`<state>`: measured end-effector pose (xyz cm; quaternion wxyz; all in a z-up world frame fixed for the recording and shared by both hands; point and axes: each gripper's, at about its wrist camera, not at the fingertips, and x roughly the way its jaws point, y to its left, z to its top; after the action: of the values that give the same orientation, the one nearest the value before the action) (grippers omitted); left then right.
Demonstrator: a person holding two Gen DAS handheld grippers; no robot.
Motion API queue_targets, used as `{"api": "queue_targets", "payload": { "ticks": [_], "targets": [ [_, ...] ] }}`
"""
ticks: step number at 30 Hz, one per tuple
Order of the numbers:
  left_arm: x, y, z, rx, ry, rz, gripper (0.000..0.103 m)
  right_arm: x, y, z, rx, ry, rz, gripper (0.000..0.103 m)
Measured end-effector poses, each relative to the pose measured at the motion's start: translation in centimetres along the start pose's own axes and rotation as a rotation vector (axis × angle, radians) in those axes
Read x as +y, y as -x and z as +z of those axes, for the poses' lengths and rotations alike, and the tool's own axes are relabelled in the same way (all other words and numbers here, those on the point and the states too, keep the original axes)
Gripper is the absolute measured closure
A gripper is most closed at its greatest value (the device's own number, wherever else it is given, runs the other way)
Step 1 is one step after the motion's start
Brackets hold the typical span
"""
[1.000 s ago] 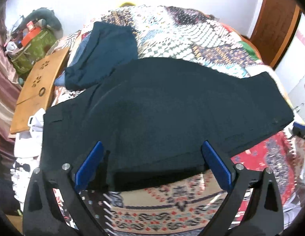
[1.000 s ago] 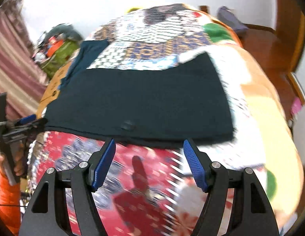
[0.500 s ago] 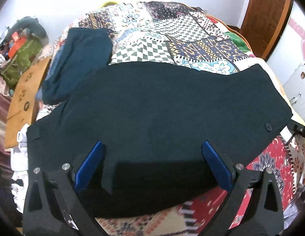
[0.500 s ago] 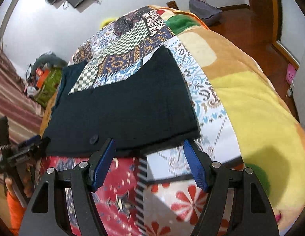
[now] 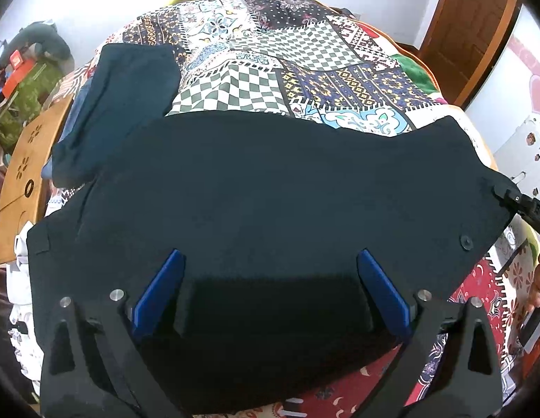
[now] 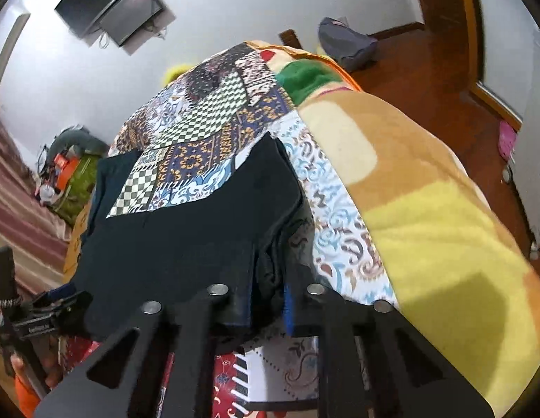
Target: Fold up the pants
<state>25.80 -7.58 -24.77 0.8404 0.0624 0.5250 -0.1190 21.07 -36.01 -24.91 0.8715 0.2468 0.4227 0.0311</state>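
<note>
Dark navy pants lie flat across a patchwork bed cover, with a button near their right end. My left gripper is open, its blue pads above the near edge of the pants. My right gripper is shut on the right near corner of the pants, where the cloth bunches between the pads. The right gripper's black tip shows at the pants' right edge in the left wrist view. The left gripper shows at far left in the right wrist view.
A folded blue garment lies at the back left of the bed. A wooden lap table and a cluttered green bag stand to the left. A yellow-brown blanket covers the bed's right side. A wooden door is behind.
My right gripper moved in onto the pants' corner and shut on it. My left gripper moved forward over the pants and stayed open.
</note>
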Motion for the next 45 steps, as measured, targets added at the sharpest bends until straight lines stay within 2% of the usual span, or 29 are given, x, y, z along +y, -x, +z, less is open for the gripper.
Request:
{"api": "queue_targets", "payload": {
  "ticks": [7,9,15,19,28,36,40,45],
  "targets": [
    [0.1,1.1,0.6,-0.045,-0.026,0.074,0.002,-1.3,2.3,1.9,-0.052,0.017,0.002,0.094],
    [0.4,1.8,0.8,-0.063,-0.024,0.079,0.002,-1.5,3.3,2.5,-0.088,0.038,-0.039,0.094],
    [1.4,3.5,1.2,-0.118,-0.005,0.091,0.002,-1.0,5.3,4.1,-0.124,0.043,-0.034,0.094],
    [2.3,4.7,1.2,-0.151,0.015,0.092,0.002,2.1,5.8,4.9,-0.150,0.113,-0.008,0.094],
    [5.1,7.5,0.0,-0.225,0.060,0.118,0.002,10.9,5.5,6.9,-0.194,0.216,0.146,0.094],
    [9.0,8.8,-2.3,-0.244,0.147,0.114,0.002,19.7,3.6,7.6,-0.189,0.329,0.258,0.094],
    [11.0,9.4,-3.3,-0.249,0.192,0.120,0.002,24.2,1.3,6.5,-0.133,0.401,0.299,0.094],
    [13.5,9.9,-4.8,-0.250,0.253,0.126,0.002,28.0,-2.5,2.4,0.008,0.495,0.332,0.094]
  ]
}}
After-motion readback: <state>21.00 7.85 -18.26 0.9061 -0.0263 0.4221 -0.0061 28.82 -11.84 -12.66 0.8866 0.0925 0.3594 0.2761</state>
